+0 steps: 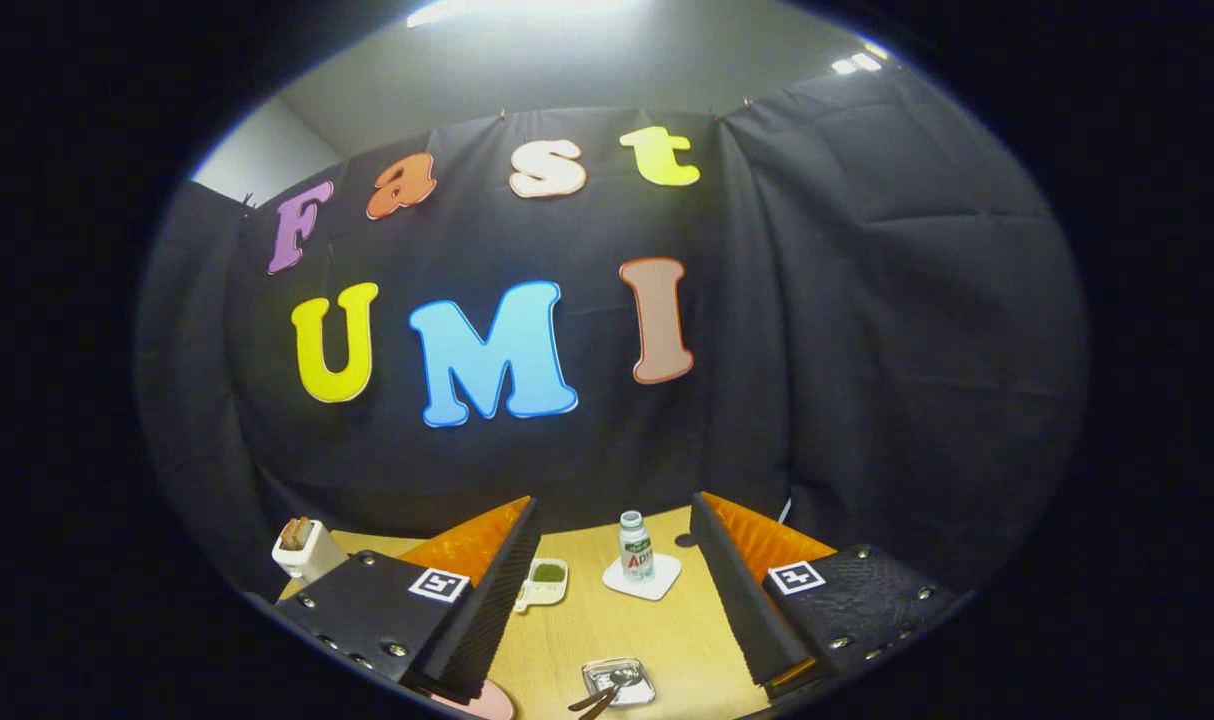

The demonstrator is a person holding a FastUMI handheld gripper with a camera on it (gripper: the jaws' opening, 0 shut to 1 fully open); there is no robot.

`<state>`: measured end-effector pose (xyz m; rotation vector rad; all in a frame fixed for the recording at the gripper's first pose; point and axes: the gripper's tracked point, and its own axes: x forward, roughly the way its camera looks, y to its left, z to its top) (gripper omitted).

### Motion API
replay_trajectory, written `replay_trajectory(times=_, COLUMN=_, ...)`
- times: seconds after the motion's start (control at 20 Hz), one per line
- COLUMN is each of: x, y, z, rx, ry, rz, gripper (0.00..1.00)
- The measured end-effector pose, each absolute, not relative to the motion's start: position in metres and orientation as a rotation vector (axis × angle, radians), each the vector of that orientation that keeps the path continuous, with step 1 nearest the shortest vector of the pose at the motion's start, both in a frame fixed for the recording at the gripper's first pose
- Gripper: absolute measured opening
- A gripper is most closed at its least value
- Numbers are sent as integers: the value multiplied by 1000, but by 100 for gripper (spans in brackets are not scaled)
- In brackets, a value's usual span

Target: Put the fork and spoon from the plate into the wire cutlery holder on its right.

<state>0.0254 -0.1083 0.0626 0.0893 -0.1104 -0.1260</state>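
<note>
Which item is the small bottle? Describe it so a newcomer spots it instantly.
On the wooden table, look beyond the open gripper, between its fingers. The small bottle stands upright on a white coaster. Unlike the green-filled dish beside it, it is tall with a white cap.

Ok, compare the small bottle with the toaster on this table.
The bottle stands on a white coaster beyond the open gripper, between its fingers; the toaster sits off to the left, past the left finger. The bottle is slim with a label; the toaster is boxy and holds toast. Both stand upright on the table.
</note>
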Motion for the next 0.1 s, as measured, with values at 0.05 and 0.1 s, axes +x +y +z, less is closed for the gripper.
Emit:
replay_trajectory(times=0.05, x=23, y=-108, z=73, rx=72, ry=-144, rz=-136, gripper=93)
replay_trajectory(times=0.1, x=21, y=-109, z=80, rx=55, ry=-174, rz=-147, gripper=93)
